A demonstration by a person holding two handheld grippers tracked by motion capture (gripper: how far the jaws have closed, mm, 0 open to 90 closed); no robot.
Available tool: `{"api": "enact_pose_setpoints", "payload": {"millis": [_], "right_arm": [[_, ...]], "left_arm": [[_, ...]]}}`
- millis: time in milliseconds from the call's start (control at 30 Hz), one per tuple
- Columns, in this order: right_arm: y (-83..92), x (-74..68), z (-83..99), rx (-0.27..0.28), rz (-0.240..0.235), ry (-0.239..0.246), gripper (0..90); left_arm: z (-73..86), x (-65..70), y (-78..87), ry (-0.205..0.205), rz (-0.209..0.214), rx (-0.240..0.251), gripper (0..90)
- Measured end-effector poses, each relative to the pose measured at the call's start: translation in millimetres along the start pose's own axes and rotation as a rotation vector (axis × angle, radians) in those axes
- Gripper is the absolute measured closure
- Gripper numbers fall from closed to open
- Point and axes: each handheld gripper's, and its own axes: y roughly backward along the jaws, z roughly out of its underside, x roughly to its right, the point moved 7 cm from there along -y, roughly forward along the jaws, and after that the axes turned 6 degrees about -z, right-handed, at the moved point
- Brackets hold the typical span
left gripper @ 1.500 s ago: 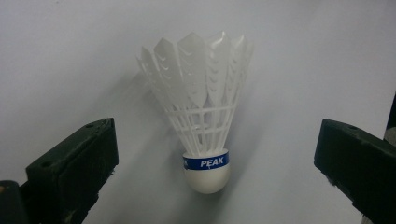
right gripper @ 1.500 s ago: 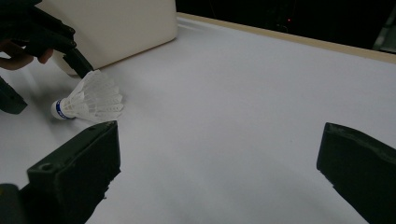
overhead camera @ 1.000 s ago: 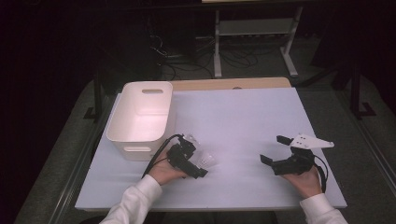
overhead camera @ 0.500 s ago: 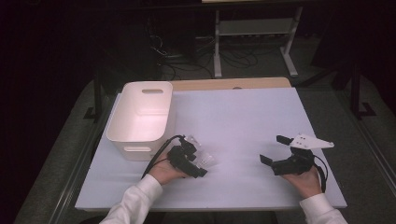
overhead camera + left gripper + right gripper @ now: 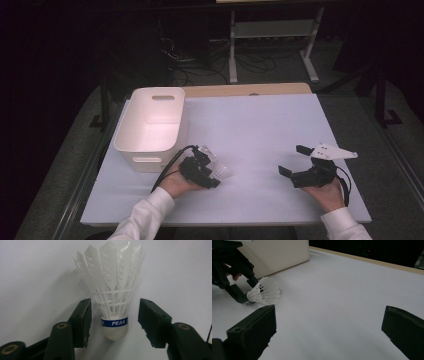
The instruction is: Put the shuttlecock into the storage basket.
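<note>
The shuttlecock [image 5: 113, 302] lies on the worktop [image 5: 260, 130] between the left hand-held gripper's [image 5: 114, 322] closing but not yet touching jaws, so grasping and moving remain; the right hand-held gripper [image 5: 329, 332] waits spread.

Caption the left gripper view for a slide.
Left claw closing around a white PEAK shuttlecock, pads not yet touching.

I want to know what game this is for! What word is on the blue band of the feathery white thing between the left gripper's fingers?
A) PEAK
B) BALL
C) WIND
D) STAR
A: in the left gripper view, the blue band around the shuttlecock reads PEAK in white letters, just above its rounded white base.
</note>
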Motion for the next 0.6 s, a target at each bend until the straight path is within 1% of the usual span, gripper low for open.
{"api": "enact_pose_setpoints", "payload": {"millis": [33, 67, 133, 167, 200, 233, 267, 300, 367, 533, 567, 600], "right_arm": [[0.0, 0.2, 0.1, 0.000, 0.001, 0.001, 0.0], [0.0, 0.9, 0.1, 0.002, 0.000, 0.005, 0.0], [-0.1, 1.0, 0.2, 0.001, 0.000, 0.004, 0.0], [-0.1, 1.0, 0.2, 0.001, 0.000, 0.004, 0.0], [-0.3, 1.1, 0.5, -0.001, -0.001, 0.005, 0.0], [-0.4, 1.0, 0.6, -0.001, -0.002, 0.004, 0.0], [-0.5, 0.9, 0.7, -0.001, -0.002, 0.003, 0.0], [-0.5, 0.9, 0.7, -0.001, -0.002, 0.003, 0.0], [-0.6, 0.9, 0.9, -0.001, -0.001, 0.002, 0.0], [-0.8, 0.3, 1.3, -0.005, -0.002, -0.001, 0.0], [-0.8, 0.6, 1.4, -0.006, -0.002, 0.002, 0.0], [-0.8, 0.7, 1.4, -0.006, -0.002, 0.001, 0.0]], "left_arm": [[0.0, -0.2, -0.2, 0.003, 0.002, 0.004, 48.8], [0.0, -0.4, -0.2, 0.004, 0.002, 0.008, 52.0], [0.4, -0.8, 0.5, -0.003, 0.002, 0.005, 56.2], [0.4, -0.4, 0.6, -0.008, 0.000, 0.007, 56.2], [0.4, 0.3, 0.3, -0.011, -0.007, 0.009, 58.0], [0.5, 1.4, 0.1, -0.028, -0.024, 0.008, 58.6], [0.0, 2.4, -1.0, -0.026, -0.029, 0.023, 61.4], [0.0, 2.4, -1.0, -0.026, -0.029, 0.023, 64.1], [-0.1, 2.8, -0.5, -0.037, -0.035, 0.014, 64.2], [0.5, 2.5, 0.0, -0.045, -0.040, 0.009, 64.6], [0.9, 1.4, 0.9, -0.054, -0.047, 0.003, 64.6], [0.7, 1.5, 1.1, -0.051, -0.049, 0.007, 64.6]]}}
